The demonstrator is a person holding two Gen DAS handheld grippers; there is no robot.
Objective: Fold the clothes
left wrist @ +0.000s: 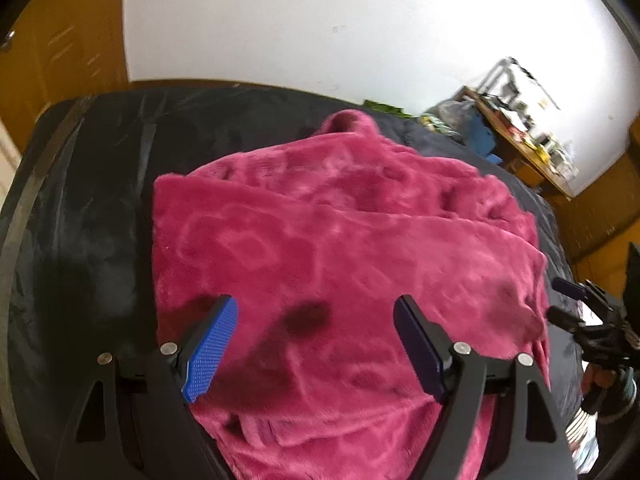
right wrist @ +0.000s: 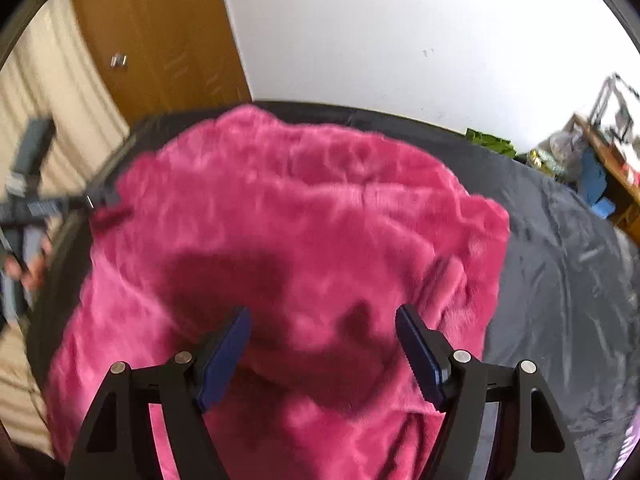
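Lying spread over a dark sheet [left wrist: 92, 208] on what appears to be a bed, a pink fleece garment [left wrist: 340, 240] is recorded, rumpled and with at least one layer lapped over another; whether this is a part-made fold or merely loose bunching cannot be settled from these views.

The left gripper [left wrist: 316, 344] is seen above the near part of the cloth, jaws standing wide apart with nothing between them. The right gripper [right wrist: 324, 348] is likewise held over the garment, jaws well open and empty. Shadows of both tools are cast on the fleece just ahead of them, so a small clearance is judged.

From both sets of jaws the garment lies directly ahead and below, its long axis running away toward the far wall [left wrist: 320, 20]. In the left view the right-hand edge of the cloth is seen just beside the other gripper [left wrist: 576, 308]; in the right view the left-hand edge is near the other tool [right wrist: 44, 204]. Each side edge is therefore judged nearer to the arm on that side.
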